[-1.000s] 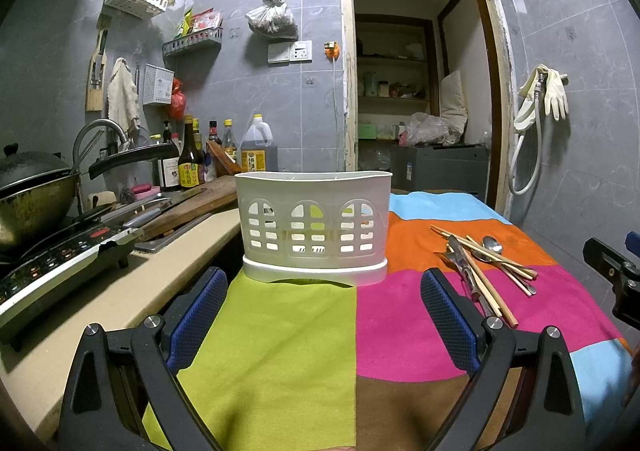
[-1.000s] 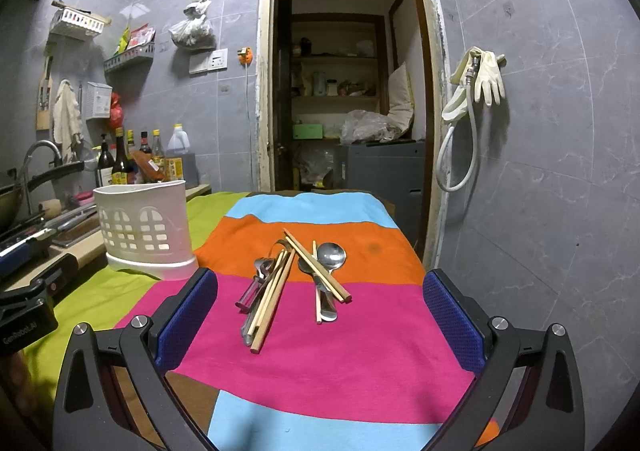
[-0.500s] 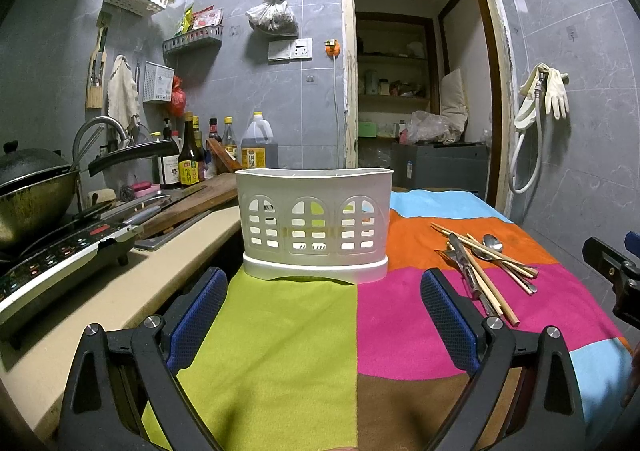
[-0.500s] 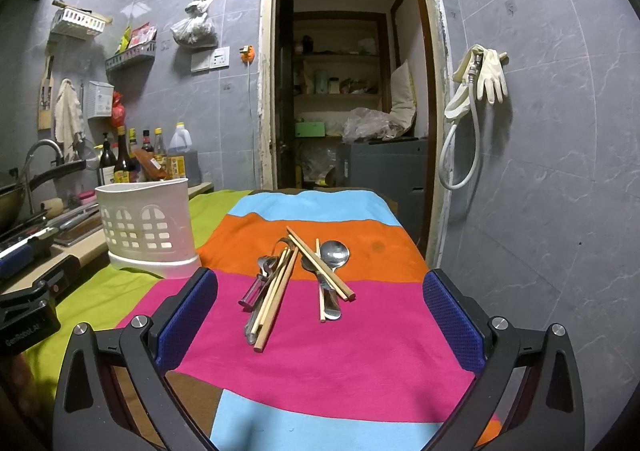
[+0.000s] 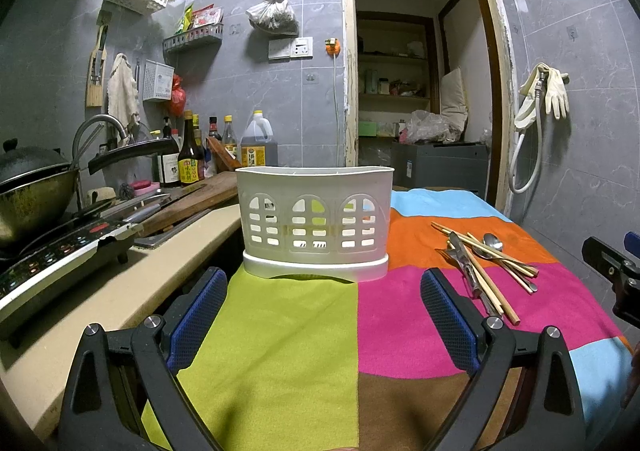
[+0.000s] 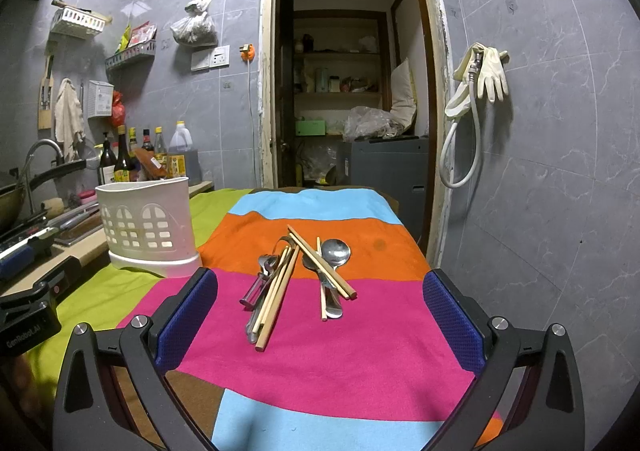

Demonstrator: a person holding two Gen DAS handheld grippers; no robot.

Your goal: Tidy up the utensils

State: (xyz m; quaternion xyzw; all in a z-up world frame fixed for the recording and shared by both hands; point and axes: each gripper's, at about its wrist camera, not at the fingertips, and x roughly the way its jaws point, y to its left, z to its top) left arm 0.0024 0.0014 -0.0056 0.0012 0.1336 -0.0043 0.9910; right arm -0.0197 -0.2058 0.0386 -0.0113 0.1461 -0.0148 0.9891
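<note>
A white plastic utensil basket (image 5: pixel 315 223) stands upright on the striped cloth, straight ahead of my left gripper (image 5: pixel 323 299), which is open and empty. The basket also shows at the left in the right wrist view (image 6: pixel 148 225). A loose pile of wooden chopsticks (image 6: pixel 276 291), a metal spoon (image 6: pixel 335 253) and other metal cutlery lies on the orange and pink stripes, just ahead of my right gripper (image 6: pixel 320 305), which is open and empty. The pile shows at the right in the left wrist view (image 5: pixel 480 263).
The table wears a striped cloth (image 6: pixel 320 363). To the left runs a counter (image 5: pixel 120 291) with a stove, a wok (image 5: pixel 32 191), a cutting board and bottles (image 5: pixel 188 159). A doorway (image 6: pixel 344 99) is behind the table. A tiled wall with hanging gloves (image 6: pixel 484 71) is on the right.
My right gripper has edged slightly forward toward the utensil pile. The left gripper has barely moved. Nothing was taken hold of.
</note>
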